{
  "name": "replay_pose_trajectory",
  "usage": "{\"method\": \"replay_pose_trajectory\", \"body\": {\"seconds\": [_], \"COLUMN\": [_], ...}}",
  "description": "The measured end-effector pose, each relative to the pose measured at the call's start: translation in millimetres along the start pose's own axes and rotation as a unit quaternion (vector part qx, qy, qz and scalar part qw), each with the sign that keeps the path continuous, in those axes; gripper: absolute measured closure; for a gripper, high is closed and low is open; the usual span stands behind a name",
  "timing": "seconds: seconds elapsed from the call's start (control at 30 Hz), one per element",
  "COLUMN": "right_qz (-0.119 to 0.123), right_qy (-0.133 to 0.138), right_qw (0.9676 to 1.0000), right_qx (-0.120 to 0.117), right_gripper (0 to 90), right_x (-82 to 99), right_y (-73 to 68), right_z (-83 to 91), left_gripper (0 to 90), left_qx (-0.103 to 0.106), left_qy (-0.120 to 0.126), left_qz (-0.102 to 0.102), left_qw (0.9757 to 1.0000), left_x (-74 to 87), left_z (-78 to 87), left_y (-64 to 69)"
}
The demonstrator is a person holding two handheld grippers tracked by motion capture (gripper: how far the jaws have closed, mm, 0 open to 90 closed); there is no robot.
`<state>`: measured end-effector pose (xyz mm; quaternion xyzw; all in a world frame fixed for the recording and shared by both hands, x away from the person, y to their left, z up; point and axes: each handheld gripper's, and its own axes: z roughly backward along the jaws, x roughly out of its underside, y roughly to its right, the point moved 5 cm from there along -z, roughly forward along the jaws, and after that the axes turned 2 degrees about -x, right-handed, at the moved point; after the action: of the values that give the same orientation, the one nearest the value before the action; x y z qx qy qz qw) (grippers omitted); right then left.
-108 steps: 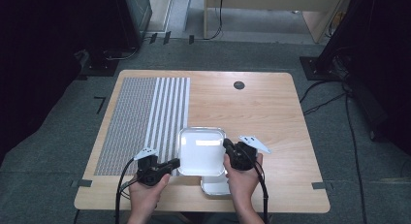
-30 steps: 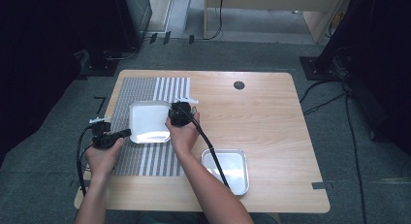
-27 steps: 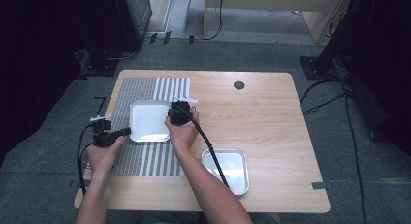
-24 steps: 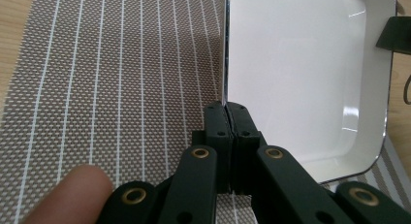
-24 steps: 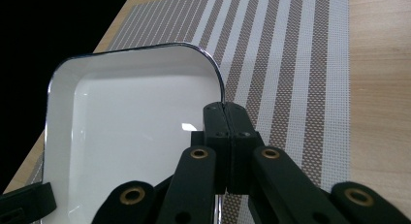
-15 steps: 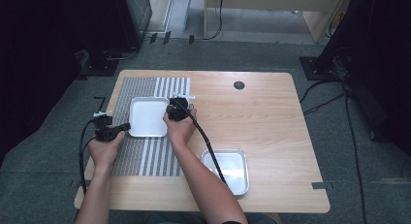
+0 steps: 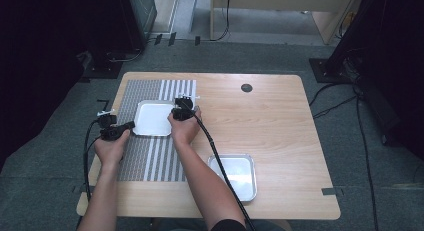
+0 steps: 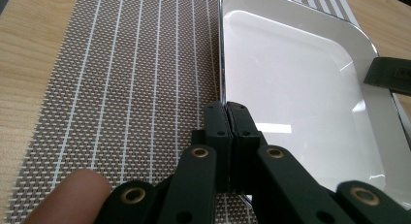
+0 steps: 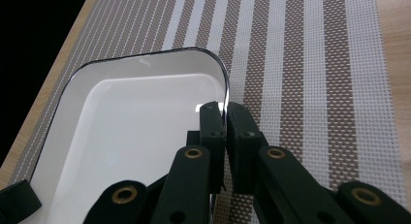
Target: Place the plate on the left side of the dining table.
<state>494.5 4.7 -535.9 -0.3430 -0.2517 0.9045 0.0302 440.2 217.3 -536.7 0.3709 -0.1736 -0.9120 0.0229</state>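
Both claws, left claw point(image 8: 227, 118) and right claw point(image 9: 225, 116), clamp opposite rims of my white tray point(image 7: 154, 118), keeping it level over the striped mat point(image 7: 150, 156).

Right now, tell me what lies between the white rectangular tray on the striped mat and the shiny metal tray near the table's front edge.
In the high view, between the white rectangular tray and the shiny metal tray lie striped woven mat, bare wood, and the person's right forearm with its black cable.

A white tray point(image 7: 154, 117) with a shiny metal rim sits on a brown-and-white striped woven mat point(image 7: 150, 156), a silver tray point(image 7: 235, 175) lies near right on the light wooden table point(image 7: 280, 121).
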Motion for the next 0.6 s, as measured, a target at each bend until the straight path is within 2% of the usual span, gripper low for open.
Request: {"method": "replay_pose_trajectory", "body": {"seconds": [0.27,0.37,0.6], "right_qz": [-0.009,-0.018,-0.021], "right_qy": [0.001,0.0,0.007], "right_qw": [1.0,0.9998,0.9998], "right_qx": [0.004,0.004,0.003], "right_gripper": [87.5,87.5,88.3], "right_x": [-3.5,-3.1,-5.0], "right_y": [-0.3,1.1,0.0], "right_z": [-8.2,-10.3,-10.5], "left_gripper": [89.9,89.9,89.8], "left_qx": [0.003,0.005,0.005], "left_qy": [0.013,0.014,0.013], "left_qz": [0.016,0.022,0.032], "left_qw": [0.9998,0.9997,0.9994], "left_x": [-1.8,-2.0,-3.0], "left_z": [-4.1,-4.6,-4.2], "left_y": [-2.4,-3.0,-2.3]}}
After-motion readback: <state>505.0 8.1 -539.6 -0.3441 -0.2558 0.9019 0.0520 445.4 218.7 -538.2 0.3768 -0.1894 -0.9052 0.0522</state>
